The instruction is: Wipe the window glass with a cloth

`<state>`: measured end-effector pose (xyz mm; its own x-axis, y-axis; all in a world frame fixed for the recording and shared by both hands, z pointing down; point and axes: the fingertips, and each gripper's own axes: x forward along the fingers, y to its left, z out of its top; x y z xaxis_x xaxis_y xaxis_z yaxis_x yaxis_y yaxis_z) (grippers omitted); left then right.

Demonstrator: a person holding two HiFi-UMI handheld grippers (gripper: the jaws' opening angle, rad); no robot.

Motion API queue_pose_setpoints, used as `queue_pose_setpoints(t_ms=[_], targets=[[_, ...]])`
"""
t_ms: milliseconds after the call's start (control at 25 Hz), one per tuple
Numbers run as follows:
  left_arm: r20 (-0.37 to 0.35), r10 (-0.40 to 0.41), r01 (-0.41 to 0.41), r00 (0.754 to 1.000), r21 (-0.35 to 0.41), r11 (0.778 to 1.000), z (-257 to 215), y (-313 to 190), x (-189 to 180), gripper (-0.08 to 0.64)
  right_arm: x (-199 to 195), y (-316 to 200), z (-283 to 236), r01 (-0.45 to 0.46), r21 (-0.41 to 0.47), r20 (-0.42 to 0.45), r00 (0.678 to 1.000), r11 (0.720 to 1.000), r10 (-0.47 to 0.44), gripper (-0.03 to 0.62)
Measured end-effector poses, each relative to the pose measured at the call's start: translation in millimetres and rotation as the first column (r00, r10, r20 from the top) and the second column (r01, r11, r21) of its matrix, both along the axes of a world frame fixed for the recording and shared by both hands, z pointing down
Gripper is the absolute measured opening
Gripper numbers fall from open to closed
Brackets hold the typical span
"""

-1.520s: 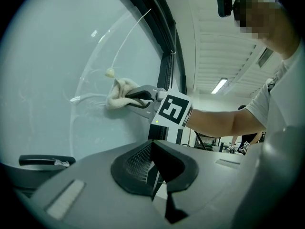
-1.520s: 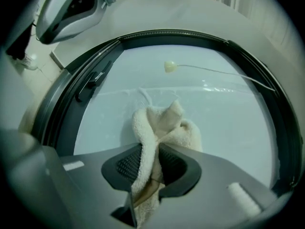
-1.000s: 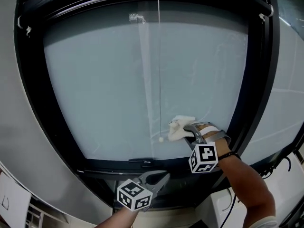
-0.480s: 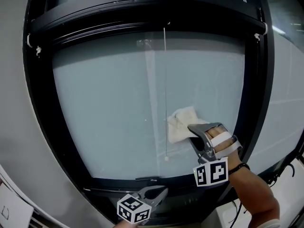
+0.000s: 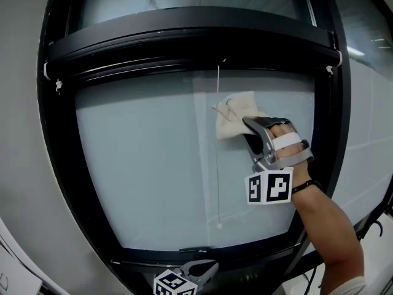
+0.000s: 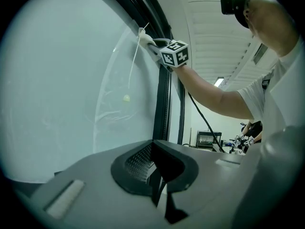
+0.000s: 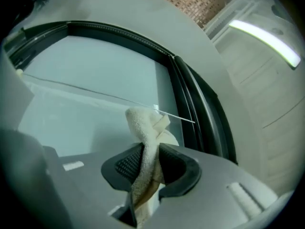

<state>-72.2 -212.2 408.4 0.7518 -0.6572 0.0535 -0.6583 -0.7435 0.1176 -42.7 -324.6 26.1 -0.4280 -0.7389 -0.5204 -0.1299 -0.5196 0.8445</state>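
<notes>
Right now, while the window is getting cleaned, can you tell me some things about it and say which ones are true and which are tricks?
1. The right gripper is shut on the cloth. True.
2. The cloth is down at the bottom of the window glass. False: it is pressed against the glass near the top of the pane.
3. The left gripper is holding a second cloth. False: its jaws are together with nothing between them, and it sits low, below the window.
4. The window frame is black. True.
5. A thin cord hangs down in front of the glass. True.
</notes>
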Motion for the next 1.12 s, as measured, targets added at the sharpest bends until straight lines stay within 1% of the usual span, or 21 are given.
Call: queue_pose_setpoints(t_ms=[120,200,280,440,600,800,960,1120], targets=[[0.001,-0.007,0.007,1.0,0.006,1.0,-2,-1,-5,0.017,-13,-12,-27,-0.038,0.072,-0.027,0.999,0.997,0.04,0.092],[0.0,-0.015,0.015,1.0,0.008,1.0,-3,-2,-9,0.017,-21,-15,-43,-0.044,0.114,-0.036,0.998,0.992,0.048,0.092],[0.0,-0.024,0.024,1.0,0.009,1.0,-3,-3,-14,0.017,-31,-18,-55,-0.041,0.135,-0.044,0.998,0.99,0.047,0.092],[-0.005,-0.038,0.038,0.999,0.011,0.999,-3,-5,-20,0.017,-49,-22,-69,-0.038,0.149,-0.065,0.997,0.988,0.048,0.092],[-0.008,-0.045,0.045,0.999,0.007,0.999,-3,-7,-24,0.017,-57,-26,-72,-0.025,0.132,-0.069,0.997,0.991,0.034,0.091],[-0.019,-0.041,0.042,0.999,0.011,0.999,-7,-10,-22,0.017,-59,-37,-62,-0.022,0.094,-0.076,0.997,0.995,0.029,0.091],[-0.011,-0.03,0.03,0.999,0.013,0.999,-6,-10,-20,0.017,-57,-43,-54,-0.015,0.044,-0.065,0.998,0.999,0.018,0.091],[0.002,-0.022,0.022,1.0,0.009,1.0,-3,-8,-18,0.017,-60,-44,-47,-0.033,0.028,-0.08,0.996,0.999,0.035,0.089]])
